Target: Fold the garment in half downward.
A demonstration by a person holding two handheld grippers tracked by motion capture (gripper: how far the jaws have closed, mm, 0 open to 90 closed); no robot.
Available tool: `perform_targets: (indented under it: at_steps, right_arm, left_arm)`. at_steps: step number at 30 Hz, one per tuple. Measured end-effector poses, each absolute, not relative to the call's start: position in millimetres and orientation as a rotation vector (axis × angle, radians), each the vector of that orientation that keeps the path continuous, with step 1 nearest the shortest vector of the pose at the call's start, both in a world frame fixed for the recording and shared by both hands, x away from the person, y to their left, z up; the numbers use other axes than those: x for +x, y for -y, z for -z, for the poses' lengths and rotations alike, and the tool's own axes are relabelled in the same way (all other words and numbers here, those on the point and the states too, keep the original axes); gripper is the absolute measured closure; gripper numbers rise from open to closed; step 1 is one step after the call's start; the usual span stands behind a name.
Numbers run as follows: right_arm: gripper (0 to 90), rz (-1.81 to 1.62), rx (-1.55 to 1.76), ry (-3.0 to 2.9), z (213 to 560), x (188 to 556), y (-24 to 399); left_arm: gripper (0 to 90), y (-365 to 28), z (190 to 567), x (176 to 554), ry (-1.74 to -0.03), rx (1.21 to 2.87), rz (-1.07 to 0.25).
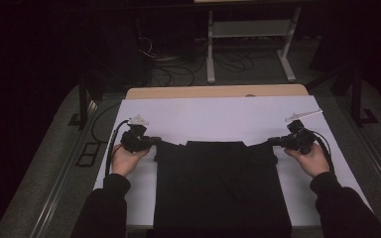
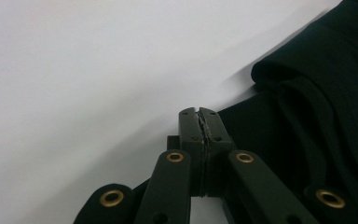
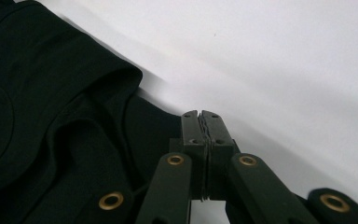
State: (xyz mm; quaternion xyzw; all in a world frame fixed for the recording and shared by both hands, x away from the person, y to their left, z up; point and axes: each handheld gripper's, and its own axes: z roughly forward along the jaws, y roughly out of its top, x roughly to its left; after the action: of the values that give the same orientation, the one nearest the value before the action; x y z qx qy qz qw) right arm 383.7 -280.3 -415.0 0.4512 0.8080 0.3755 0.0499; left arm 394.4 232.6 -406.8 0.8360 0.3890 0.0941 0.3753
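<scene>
Both tools (image 1: 155,142) (image 1: 273,142) pinch black garment (image 1: 223,193)

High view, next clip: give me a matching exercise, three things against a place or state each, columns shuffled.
Things:
1. left claw
2. right claw
3. black garment

Places or states:
A. lies folded on the white sheet, middle of the table
B. shut on the garment's far right corner
C. shut on the garment's far left corner

Pairs: 1-C, 2-B, 3-A
</scene>
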Motion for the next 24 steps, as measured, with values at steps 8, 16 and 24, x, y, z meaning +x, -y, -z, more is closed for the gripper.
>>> perform_targets:
  at_steps: [8,16,24]
  right_arm:
    - [87.8,-1.168,1.391,-2.452,406.7,397.0,278.1]
    - [87.8,-1.157,1.404,-2.421,389.2,409.1,277.6]
    - [87.7,-1.167,1.441,-2.385,377.1,420.7,280.5]
  left_arm:
    - [88.2,-235.0,396.6,404.7,-1.019,2.142,-0.262]
    - [88.2,-232.9,371.8,414.0,-1.021,2.126,-0.297]
    - [88.2,-234.8,364.2,419.8,-1.060,2.104,-0.294]
